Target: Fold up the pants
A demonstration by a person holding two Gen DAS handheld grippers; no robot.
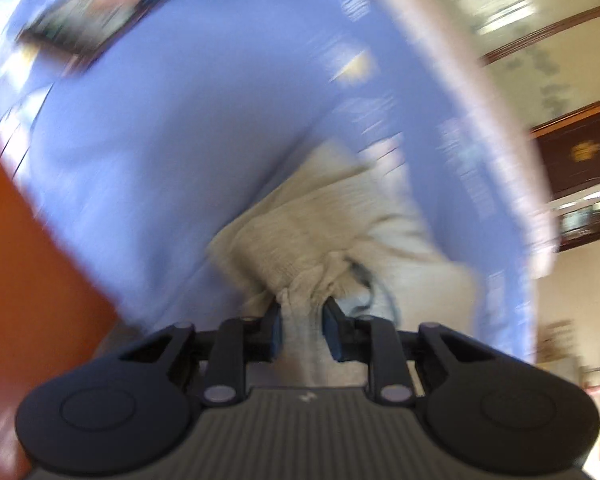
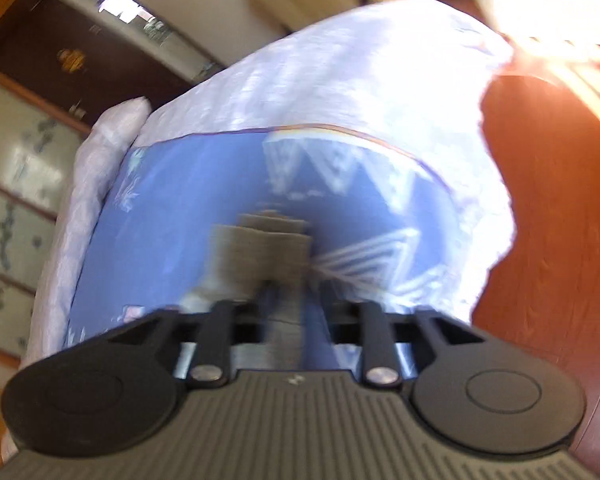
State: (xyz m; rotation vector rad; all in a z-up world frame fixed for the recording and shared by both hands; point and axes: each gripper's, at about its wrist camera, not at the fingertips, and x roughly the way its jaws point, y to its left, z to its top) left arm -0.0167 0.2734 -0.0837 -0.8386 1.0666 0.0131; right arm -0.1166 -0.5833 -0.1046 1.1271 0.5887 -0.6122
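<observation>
Nearest the lens, the left tongs (image 1: 302, 328) pinch a bunched fold of the pants (image 1: 320, 236) between two blue pads, the cloth gathered into small pleats right at the tips. The pants are beige-grey, a soft ribbed knit near the grip and smoother further back, and they lie on the blue cover (image 1: 188, 152), which spreads away from them on every side.

That cover is a smooth periwinkle sheet with pale printed patterns, triangles and stripes, and a whiter crinkled border (image 2: 340, 64) beyond it. Past the cover's edge runs polished reddish-brown wooden floor (image 2: 548, 200). Behind the cover stand a dark wooden cabinet (image 2: 72, 60) and pale panelled doors framed in wood. One dark printed picture shows on the cover, far from the pants, too blurred to read.

The right tongs (image 2: 294, 292) are smeared by motion; a strip of the same grey-beige cloth sits between the two fingers, but I cannot tell whether they press on it. Two pairs of tongs, one garment.
</observation>
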